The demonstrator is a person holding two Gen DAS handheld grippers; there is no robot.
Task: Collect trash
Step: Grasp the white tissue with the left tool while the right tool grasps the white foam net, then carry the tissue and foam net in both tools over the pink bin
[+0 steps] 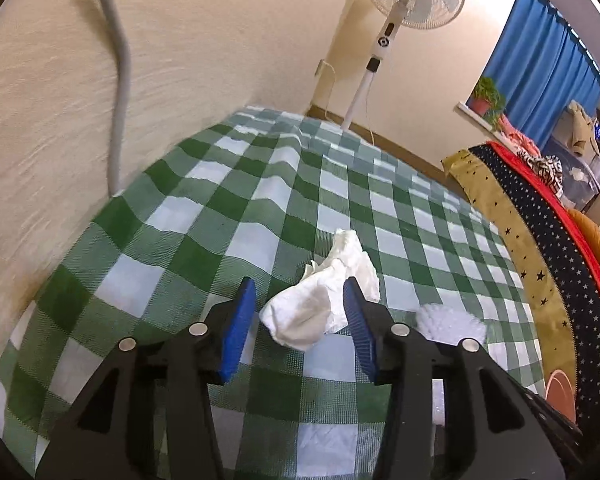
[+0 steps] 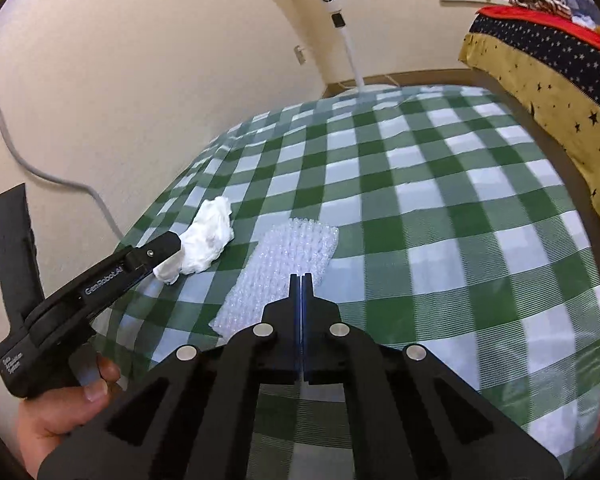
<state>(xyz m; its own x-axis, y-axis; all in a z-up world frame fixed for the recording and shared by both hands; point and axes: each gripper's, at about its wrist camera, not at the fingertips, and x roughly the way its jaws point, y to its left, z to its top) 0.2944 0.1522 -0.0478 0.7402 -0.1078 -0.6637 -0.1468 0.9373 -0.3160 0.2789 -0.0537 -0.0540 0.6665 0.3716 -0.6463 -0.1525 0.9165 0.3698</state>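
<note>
Here the crumpled tissue (image 1: 324, 296) stretches away lengthwise

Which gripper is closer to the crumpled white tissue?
Left. The left gripper is open with the crumpled white tissue lying between its fingers. The right gripper is shut, farther off over the bubble wrap beside the tissue.

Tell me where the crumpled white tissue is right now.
The crumpled white tissue lies on the green checked cloth, between the open jaws of the left gripper. In the right wrist view it sits left of the bubble wrap.
</note>
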